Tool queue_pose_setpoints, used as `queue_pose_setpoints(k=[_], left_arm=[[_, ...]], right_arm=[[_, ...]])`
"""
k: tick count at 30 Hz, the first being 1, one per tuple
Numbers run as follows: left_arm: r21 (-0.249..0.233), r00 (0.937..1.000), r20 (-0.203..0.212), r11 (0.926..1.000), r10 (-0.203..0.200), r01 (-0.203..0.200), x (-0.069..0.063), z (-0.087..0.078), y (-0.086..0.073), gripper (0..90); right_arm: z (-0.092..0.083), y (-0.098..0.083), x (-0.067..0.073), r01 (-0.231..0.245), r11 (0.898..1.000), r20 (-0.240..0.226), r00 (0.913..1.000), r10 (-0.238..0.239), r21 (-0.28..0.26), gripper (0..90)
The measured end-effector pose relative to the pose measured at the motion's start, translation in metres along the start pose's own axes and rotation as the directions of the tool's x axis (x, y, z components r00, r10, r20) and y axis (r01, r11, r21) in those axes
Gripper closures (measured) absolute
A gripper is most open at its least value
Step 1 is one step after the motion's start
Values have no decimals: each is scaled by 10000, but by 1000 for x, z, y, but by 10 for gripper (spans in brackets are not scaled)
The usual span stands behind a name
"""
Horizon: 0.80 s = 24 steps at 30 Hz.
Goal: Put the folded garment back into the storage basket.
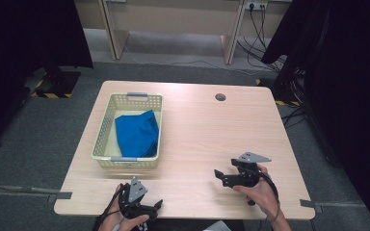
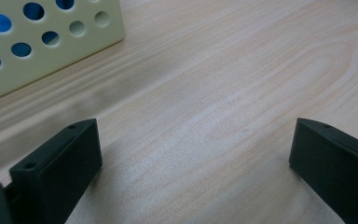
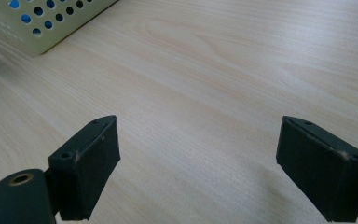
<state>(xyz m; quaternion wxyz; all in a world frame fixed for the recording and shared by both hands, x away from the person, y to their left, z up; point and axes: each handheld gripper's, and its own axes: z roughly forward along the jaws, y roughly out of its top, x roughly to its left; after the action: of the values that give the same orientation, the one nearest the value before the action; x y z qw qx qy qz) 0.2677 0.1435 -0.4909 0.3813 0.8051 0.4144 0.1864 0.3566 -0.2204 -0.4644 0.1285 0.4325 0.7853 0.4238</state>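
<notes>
**Inspector:** Start at the left. Where did the left tongs (image 1: 158,204) stand?

**Assistant:** At the near edge of the table (image 1: 197,130), gripped from below by the person's left hand (image 1: 125,222). Their jaws stood wide apart with bare wood between them, and the tips pointed off to the right along that edge. In the left gripper view, the left tongs (image 2: 193,149) lay low over the tabletop.

**Inspector:** And the basket relative to them?

**Assistant:** The basket (image 1: 129,130) sat just beyond the left tongs, on the far side, not touching them. A folded blue cloth (image 1: 137,134) lay inside it, resting toward its right wall. The perforated basket wall (image 2: 51,42) appeared at the upper left of the left gripper view, with blue showing through the holes.

**Inspector:** The right side?

**Assistant:** The right tongs (image 1: 218,173) were held by the right hand (image 1: 260,190), wrist bent, jaws aimed leftward. They too gaped open, holding nothing. The basket lay well apart from them, to their left and farther off; in the right gripper view, the right tongs (image 3: 198,154) faced open tabletop, with the basket corner (image 3: 46,23) at the upper left.
</notes>
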Motion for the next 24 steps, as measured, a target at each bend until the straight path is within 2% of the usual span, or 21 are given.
queue_pose_setpoints(k=[24], left_arm=[[1, 10000, -2, 10000, 12, -12, 0, 0, 0, 13]], right_arm=[[-11, -18, 3, 156, 9996, 314, 9994, -163, 222, 136]])
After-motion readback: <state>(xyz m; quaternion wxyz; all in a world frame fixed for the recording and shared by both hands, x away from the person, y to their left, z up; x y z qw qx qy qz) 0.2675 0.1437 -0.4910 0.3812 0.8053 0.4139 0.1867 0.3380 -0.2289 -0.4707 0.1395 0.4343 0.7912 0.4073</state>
